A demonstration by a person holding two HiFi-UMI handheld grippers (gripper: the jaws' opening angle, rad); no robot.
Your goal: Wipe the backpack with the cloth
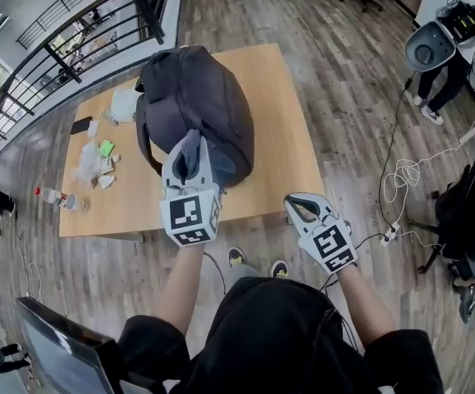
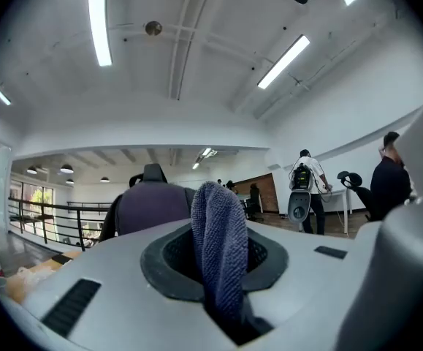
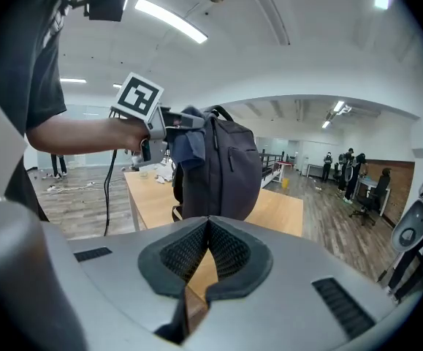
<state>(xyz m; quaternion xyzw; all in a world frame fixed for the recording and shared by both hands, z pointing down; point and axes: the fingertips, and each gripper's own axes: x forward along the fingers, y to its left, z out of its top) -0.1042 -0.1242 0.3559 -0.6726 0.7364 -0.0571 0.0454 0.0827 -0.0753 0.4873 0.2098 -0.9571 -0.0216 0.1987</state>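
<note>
The left tool (image 1: 189, 164) was clamped on a folded blue-grey cloth (image 2: 220, 247), its jaws pinching the lower part so that a rounded fold stood up past the tips, probably to give a soft pad that could be pressed onto fabric. It was held level at the near side of the dark backpack (image 1: 196, 97), which stood upright in the middle of a pale wooden worktop (image 1: 286, 138). The right gripper view placed the cloth at the bag's upper flank, though whether it touched or sat just beside could not be told. The right tool (image 1: 307, 208) was fully closed with nothing between its pads. It hung off the worktop's near edge, well apart from the bag, seemingly held in reserve to steady it. The wiping looked barely begun. The worktop's left end carried small clutter: a dark phone (image 1: 81, 125), a small bottle (image 1: 50, 194) and some wrappers, all clear of the bag. Around it lay grey-brown plank flooring (image 1: 344, 72), a black railing (image 1: 73, 39) by the windows, a white cable (image 1: 401, 179) on the floor, and another person (image 1: 450, 48) standing at the right.
</note>
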